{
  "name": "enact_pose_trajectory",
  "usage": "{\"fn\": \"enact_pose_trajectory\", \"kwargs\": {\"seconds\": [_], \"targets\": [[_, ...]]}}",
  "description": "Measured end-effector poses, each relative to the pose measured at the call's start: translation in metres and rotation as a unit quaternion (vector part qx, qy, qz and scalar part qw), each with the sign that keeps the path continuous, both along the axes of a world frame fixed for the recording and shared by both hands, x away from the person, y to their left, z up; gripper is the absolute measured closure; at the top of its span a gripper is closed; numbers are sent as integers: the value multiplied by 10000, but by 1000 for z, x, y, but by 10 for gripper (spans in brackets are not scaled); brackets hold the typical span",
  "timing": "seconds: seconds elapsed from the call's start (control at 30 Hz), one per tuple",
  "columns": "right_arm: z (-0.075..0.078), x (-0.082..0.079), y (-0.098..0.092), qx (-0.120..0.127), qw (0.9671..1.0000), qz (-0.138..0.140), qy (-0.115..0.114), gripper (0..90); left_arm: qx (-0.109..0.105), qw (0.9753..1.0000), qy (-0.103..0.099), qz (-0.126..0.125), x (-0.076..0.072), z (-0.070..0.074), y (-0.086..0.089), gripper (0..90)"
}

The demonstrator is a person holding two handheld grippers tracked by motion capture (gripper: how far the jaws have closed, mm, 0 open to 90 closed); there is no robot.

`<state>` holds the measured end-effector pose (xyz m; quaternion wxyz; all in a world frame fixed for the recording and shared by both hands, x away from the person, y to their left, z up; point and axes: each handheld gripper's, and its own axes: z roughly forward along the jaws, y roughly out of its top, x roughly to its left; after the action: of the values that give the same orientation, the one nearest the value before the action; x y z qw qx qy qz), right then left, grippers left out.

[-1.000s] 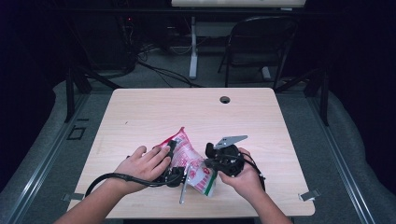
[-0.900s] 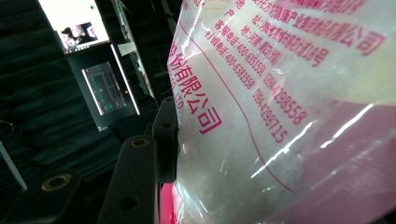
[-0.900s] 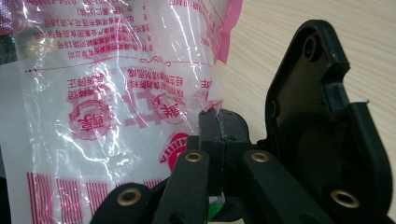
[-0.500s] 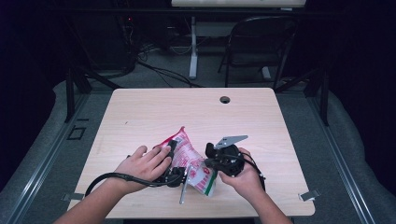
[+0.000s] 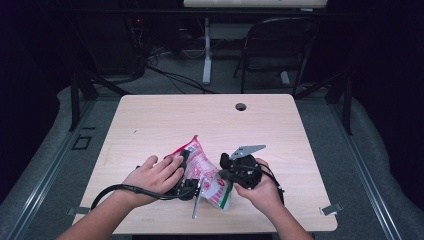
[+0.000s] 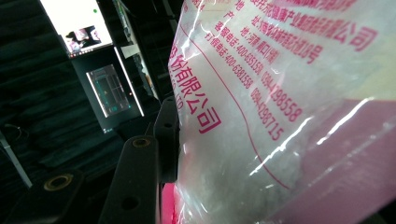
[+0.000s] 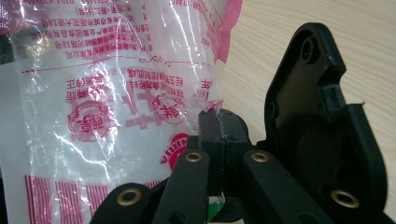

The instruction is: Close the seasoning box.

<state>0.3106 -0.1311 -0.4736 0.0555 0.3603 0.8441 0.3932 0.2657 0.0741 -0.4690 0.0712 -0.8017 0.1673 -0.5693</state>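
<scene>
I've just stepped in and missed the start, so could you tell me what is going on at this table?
A person at the table is working on a pink-printed plastic bag with a tool in each hand. The right tool is shut on the bag's edge, as the right gripper view shows. The left tool is up against the bag's other side, with the film pressed close to its jaw; whether it is clamped is unclear. A metal rod lies under the bag, near the table's front edge.

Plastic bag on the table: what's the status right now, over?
Right tool shut on plastic bag edge. Left tool against bag's other end, grip unclear. Bag lifted off table between both hands. Nothing in the way.
</scene>
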Motion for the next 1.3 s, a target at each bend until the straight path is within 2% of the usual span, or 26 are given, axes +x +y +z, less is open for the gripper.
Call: {"fn": "enact_pose_trajectory", "kwargs": {"seconds": [0.57, 0.63, 1.13, 1.27, 1.3], "targets": [[3, 0, 1, 29, 10000, -20, -20, 900, 51, 10000, -26, -7, 1, 4, 0, 630], [3, 1, 1, 42, 10000, -22, -16, 900, 58, 9999, -98, -83, 1, 4, 0, 631], [4, 2, 1, 29, 10000, -57, -10, 900, 148, 9997, -148, -115, 2, 6, -2, 631], [4, 3, 1, 32, 10000, -53, -14, 900, 138, 9999, -93, -46, 2, 6, -2, 631], [4, 3, 1, 32, 10000, -53, -14, 900, 163, 9997, -163, -83, 2, 6, -3, 631]]}}
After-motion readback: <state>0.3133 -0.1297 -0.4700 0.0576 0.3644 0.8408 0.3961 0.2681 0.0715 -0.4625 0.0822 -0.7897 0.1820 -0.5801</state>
